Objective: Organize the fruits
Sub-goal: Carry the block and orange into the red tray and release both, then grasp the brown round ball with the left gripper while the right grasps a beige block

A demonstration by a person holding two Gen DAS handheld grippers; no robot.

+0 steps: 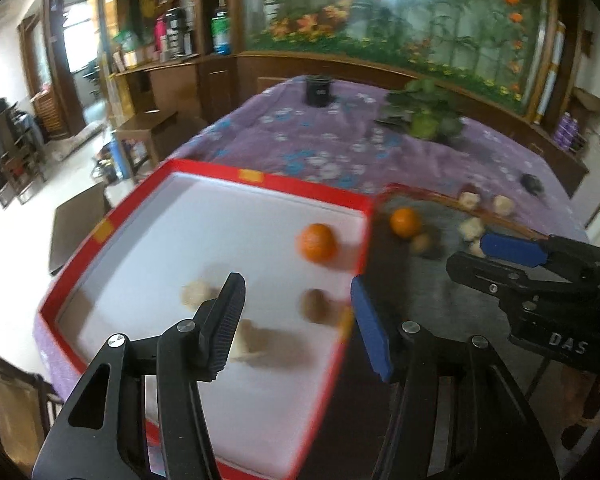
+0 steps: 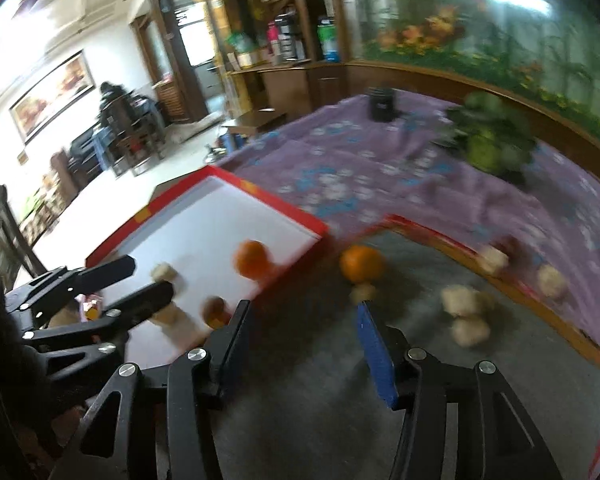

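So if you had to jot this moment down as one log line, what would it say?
left gripper: open, empty, over red box | right gripper: open, empty, over grey tray | one orange boxed | one orange in tray

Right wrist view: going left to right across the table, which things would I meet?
Other gripper → orange in the white tray → orange on the grey tray → pale lumps → another pale lump.

Your bench [image 1: 332, 148] wears a purple flowered cloth — on it sit a red-rimmed white box [image 1: 204, 216], a dark tray [image 2: 420, 236], a black jar [image 1: 319, 90] and a leafy plant [image 1: 424, 114].
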